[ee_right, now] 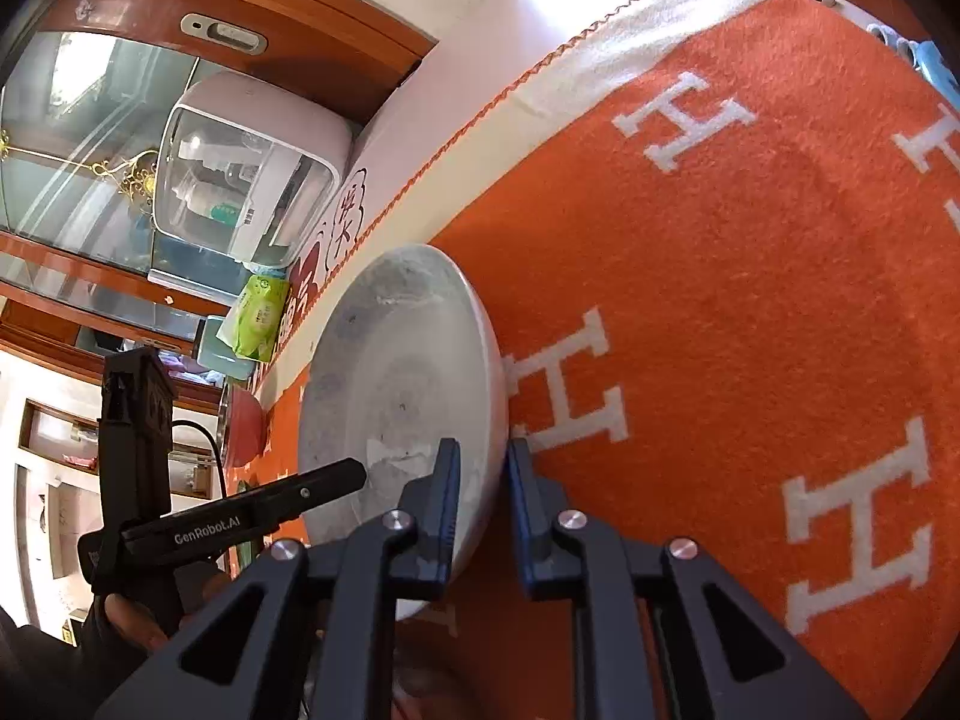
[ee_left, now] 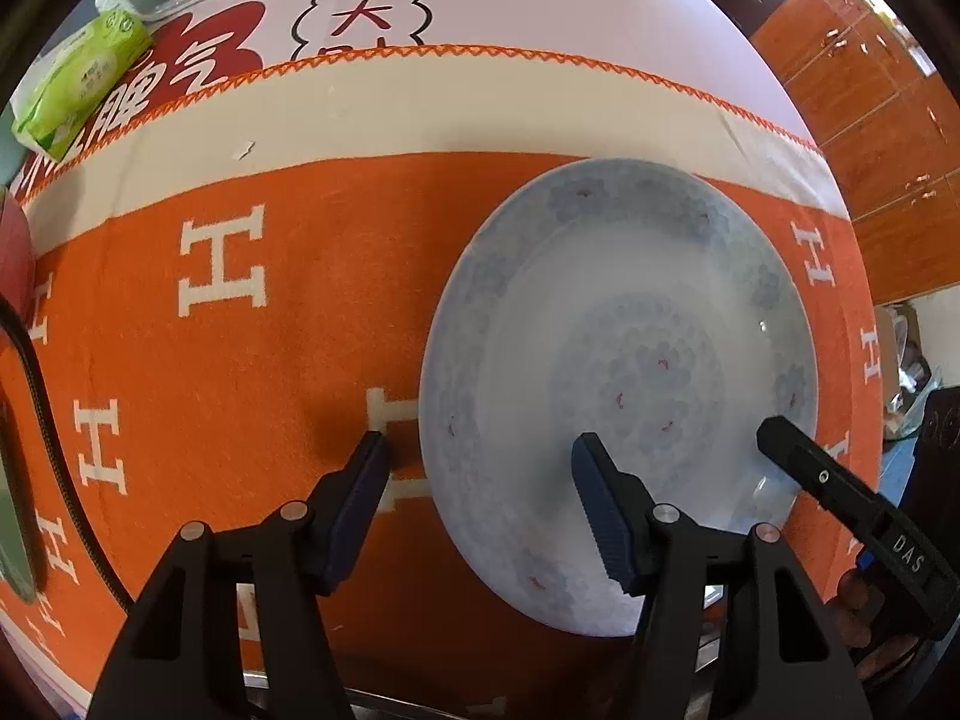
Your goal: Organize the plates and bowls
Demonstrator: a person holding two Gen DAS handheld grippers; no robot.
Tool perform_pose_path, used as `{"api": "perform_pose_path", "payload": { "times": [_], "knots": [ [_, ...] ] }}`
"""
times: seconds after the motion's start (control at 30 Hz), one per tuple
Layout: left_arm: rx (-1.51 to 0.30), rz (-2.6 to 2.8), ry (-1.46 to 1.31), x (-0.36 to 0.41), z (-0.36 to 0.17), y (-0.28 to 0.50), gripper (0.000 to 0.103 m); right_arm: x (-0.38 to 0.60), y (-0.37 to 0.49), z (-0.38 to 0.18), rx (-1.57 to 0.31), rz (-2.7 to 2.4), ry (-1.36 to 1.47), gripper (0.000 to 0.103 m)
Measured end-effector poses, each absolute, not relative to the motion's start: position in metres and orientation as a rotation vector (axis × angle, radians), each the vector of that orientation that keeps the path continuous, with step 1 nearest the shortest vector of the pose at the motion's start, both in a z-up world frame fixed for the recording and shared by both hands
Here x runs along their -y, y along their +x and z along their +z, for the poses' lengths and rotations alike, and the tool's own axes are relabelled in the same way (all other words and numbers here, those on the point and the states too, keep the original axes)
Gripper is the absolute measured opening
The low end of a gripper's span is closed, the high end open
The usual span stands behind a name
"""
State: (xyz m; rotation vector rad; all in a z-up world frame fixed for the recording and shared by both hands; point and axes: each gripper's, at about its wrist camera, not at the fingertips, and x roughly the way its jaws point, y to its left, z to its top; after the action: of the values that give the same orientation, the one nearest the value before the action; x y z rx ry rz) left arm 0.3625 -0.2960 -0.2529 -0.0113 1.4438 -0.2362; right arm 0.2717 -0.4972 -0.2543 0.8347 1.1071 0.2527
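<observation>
Right claw [ee_right: 483, 462] pinches the rim of a pale floral plate [ee_left: 618, 384] near the desk's [ee_left: 240, 360] front edge; left claw [ee_left: 480, 456] straddles the opposite rim, half-spread. Next, likely a level two-handed lift.

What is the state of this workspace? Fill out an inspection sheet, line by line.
Surface: orange blanket with white H letters, cream border, spread over a table.
Job's things: one plate, white with faint blue pattern, lying on the blanket.
Clutter: green tissue pack; a red object at the left edge.
Grippers: right gripper shut on the plate's rim; left gripper open, one finger over the plate, the other outside its rim.
Cables: black braided cable on the blanket, left side.
Surroundings: wooden cabinets; countertop appliance with clear door.
</observation>
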Motion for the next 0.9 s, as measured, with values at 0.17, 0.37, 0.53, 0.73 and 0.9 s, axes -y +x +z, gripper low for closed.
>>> {"api": "perform_pose_path", "payload": {
  "times": [0.17, 0.37, 0.53, 0.73, 0.9],
  "knots": [
    [-1.432, -0.224, -0.016, 0.3, -0.253, 0.362, 0.057, 0.499, 0.272, -0.256, -1.102, 0.259, 0.843, 0.013],
    [-1.42, -0.239, -0.035, 0.293, -0.249, 0.36, 0.045, 0.5, 0.271, -0.257, -1.094, 0.272, 0.855, 0.013],
    [-1.413, -0.255, -0.055, 0.288, -0.246, 0.358, 0.038, 0.503, 0.27, -0.26, -1.087, 0.288, 0.877, 0.013],
    [-1.418, -0.269, -0.049, 0.288, -0.245, 0.359, 0.037, 0.504, 0.27, -0.26, -1.087, 0.297, 0.881, 0.013],
    [-1.418, -0.255, -0.042, 0.29, -0.245, 0.357, 0.037, 0.502, 0.271, -0.257, -1.096, 0.29, 0.859, 0.013]
  ]
}}
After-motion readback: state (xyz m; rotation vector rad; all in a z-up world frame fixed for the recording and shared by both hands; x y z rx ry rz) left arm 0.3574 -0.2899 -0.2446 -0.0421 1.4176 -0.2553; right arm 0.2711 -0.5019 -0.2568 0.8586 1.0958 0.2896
